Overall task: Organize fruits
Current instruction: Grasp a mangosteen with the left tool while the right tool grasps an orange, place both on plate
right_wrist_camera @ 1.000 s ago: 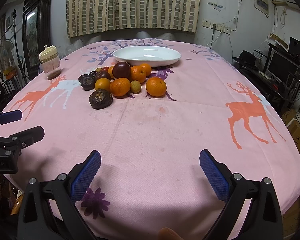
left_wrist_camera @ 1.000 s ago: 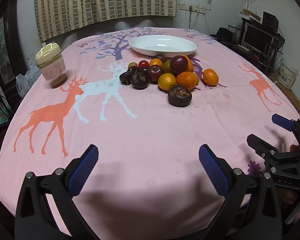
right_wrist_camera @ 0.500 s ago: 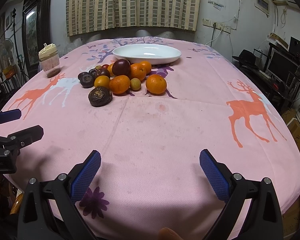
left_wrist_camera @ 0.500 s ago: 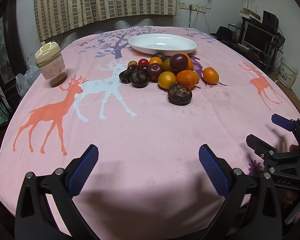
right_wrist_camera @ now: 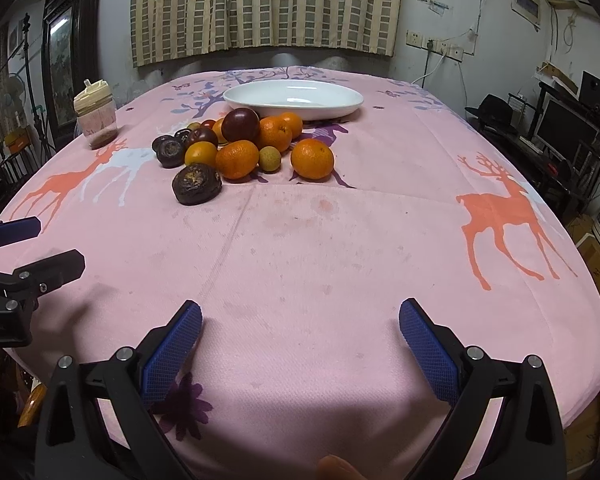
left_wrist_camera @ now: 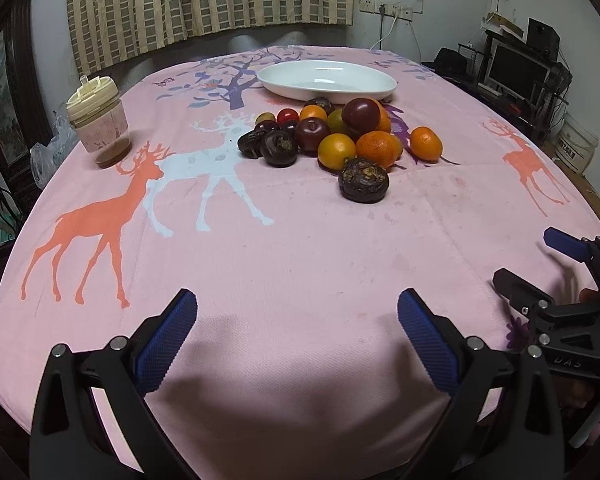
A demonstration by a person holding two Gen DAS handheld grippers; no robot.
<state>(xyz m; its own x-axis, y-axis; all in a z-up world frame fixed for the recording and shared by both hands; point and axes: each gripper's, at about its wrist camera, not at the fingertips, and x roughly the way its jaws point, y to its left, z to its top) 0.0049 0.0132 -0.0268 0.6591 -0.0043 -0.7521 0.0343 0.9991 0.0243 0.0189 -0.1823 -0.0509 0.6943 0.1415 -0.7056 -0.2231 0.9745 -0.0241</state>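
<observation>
Both grippers (left_wrist_camera: 298,336) (right_wrist_camera: 300,338) low, jaws wide

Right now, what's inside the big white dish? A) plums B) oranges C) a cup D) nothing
D: the white dish shows only its bare inside, while the fruit pile sits on the pink tablecloth in front of it.

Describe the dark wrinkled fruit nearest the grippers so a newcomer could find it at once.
Start at the white dish at the far end of the pink deer tablecloth; the fruit pile lies just in front of it. The dark wrinkled fruit sits at the pile's near edge, beside an orange: brown-black, rough-skinned and flattened, unlike its smooth neighbours.
</observation>
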